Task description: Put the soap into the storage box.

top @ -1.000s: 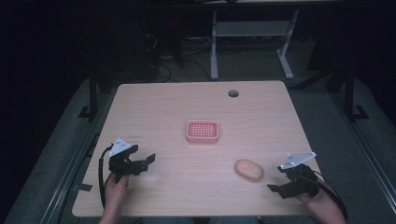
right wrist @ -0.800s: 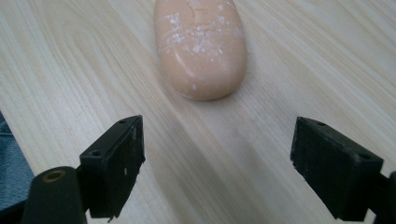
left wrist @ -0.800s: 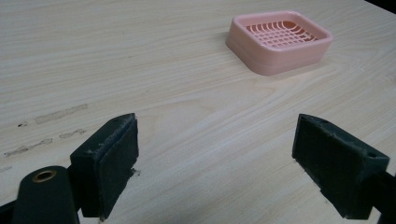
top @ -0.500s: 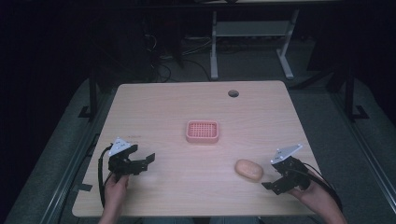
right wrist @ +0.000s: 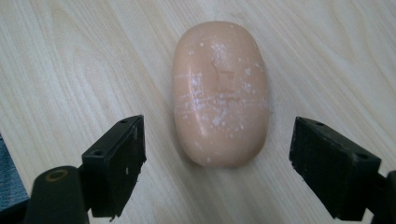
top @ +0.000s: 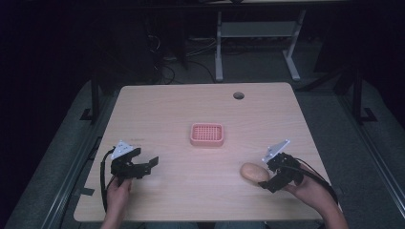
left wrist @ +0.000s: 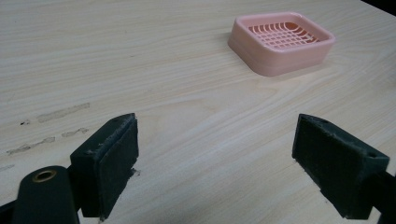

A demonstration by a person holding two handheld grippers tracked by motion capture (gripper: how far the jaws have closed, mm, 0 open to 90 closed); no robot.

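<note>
two grippers on the desk (top: 157, 109) from the high view: the left gripper (top: 149, 164) sits near the front-left edge, jaws spread, holding nothing, parked where it was a second ago. the right gripper (top: 267, 182) has slid leftward over that second and now sits just beside the bar of soap (top: 254, 172), close to touching it – that's the reach closing in. the pink soap dish (top: 206, 134) waits mid-desk, well apart from both.

left gripper view: jaws wide apart over bare wood, a few scuff marks on the desk (left wrist: 140, 70) at left, and the soap dish (left wrist: 280, 44) up ahead to the right, its slatted floor empty.

right gripper view: here's the action – the right gripper (right wrist: 217, 172) has its jaws spread to either side of the near end of the soap (right wrist: 219, 93), which lies flat on the desk, flecked with white. the pads aren't on it yet; there's gap on both sides. my read: the approach is nearly done, and a little more push forward then a squeeze should take the bar, with the dish the likely landing spot.
</note>
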